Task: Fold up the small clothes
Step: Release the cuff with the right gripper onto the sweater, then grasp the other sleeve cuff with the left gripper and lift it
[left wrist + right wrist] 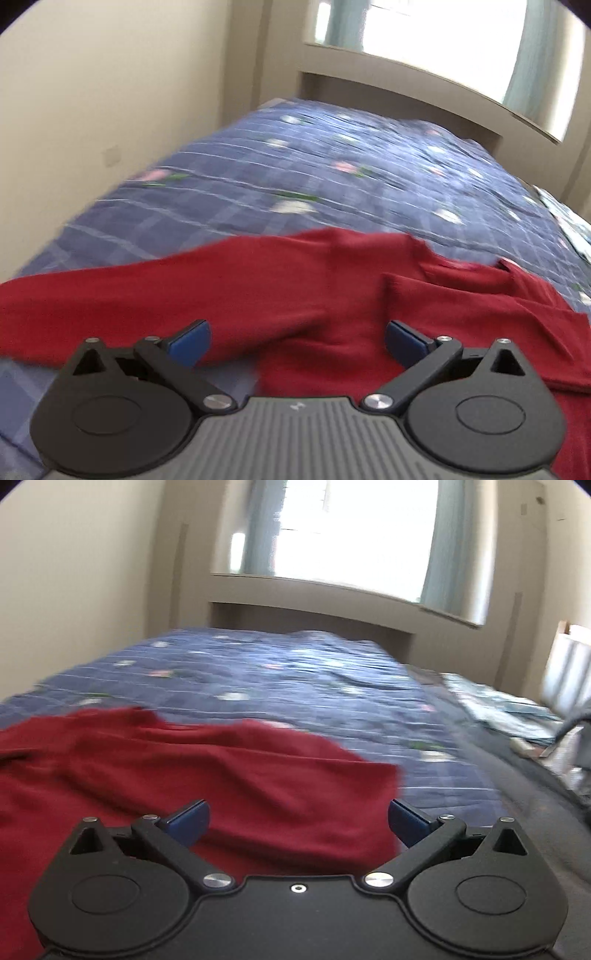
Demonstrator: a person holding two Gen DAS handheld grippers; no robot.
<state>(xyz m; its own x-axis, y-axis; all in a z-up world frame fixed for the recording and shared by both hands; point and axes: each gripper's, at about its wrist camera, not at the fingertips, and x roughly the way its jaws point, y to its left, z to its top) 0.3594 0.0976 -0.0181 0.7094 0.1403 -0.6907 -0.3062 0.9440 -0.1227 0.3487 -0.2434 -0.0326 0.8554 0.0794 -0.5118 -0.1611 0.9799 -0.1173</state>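
Note:
A dark red long-sleeved garment (295,288) lies spread and rumpled on the blue checked bedspread (295,166). One sleeve runs out to the left in the left wrist view, and a folded part lies at the right. My left gripper (298,341) is open and empty, just above the garment's near part. The garment also shows in the right wrist view (221,768), with its right edge ending near the right finger. My right gripper (298,821) is open and empty over that side of the garment.
The bed (295,664) runs away to a beige headboard (314,616) under a bright window (351,535). A beige wall (110,92) borders the bed's left side. Patterned fabric (498,701) and clutter lie off the bed's right edge.

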